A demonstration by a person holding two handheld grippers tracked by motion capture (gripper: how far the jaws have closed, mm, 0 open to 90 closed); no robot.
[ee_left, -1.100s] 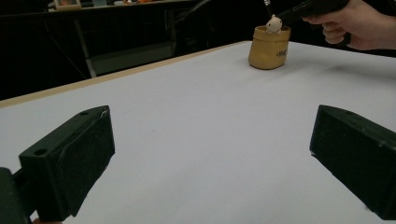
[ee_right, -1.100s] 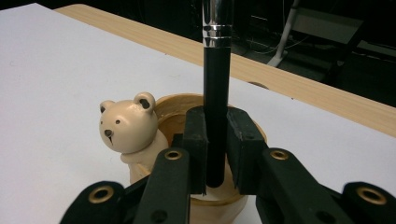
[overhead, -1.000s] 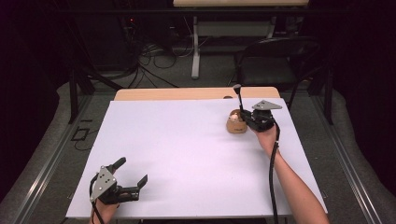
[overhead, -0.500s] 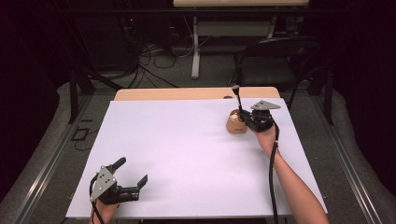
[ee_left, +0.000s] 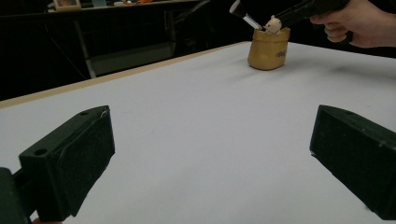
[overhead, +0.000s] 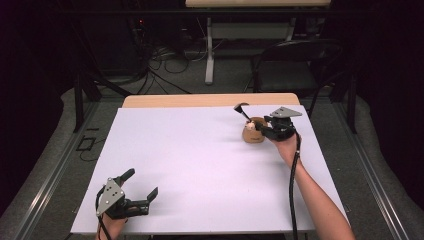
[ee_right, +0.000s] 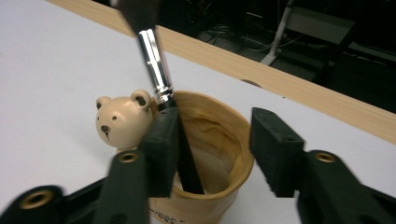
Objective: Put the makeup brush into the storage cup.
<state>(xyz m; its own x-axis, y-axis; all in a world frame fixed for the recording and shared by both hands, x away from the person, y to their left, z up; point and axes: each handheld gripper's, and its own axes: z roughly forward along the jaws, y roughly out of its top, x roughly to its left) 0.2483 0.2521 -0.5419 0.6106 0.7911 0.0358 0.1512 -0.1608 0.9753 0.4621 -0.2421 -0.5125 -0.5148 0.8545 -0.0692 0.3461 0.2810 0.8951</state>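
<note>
So the brush (ee_right: 156,70) is standing in the little tan pot (ee_right: 219,140) at the far right of the white table (overhead: 200,165), roughly 1 o'clock from the person's seat in the high view. The right gripper (ee_right: 215,149) sits right over the pot's mouth, and its jaws have just been opening: they're spread now, the black handle brushing along the inside of the left jaw but no longer pinched, the other jaw well clear. So it looks let go, resting against the pot's rim on its own.

Long axis of the brush: steep, not quite upright. In the right gripper view it runs from the pot's inside up toward 11 o'clock, silver ferrule above the rim, dark bristle head at the top. The bristles are blurry there, so I can't swear to their shape. A bear-head figure (ee_right: 122,120) sits at the rim, just beside the handle at about 9 o'clock.

The left gripper (overhead: 142,192) is way off at the near left corner, jaws spread wide with nothing in them, pot at about 1 o'clock from it. The right hand (overhead: 286,147) is clearly the nearer one; I'd guess pulling straight back is next.
</note>
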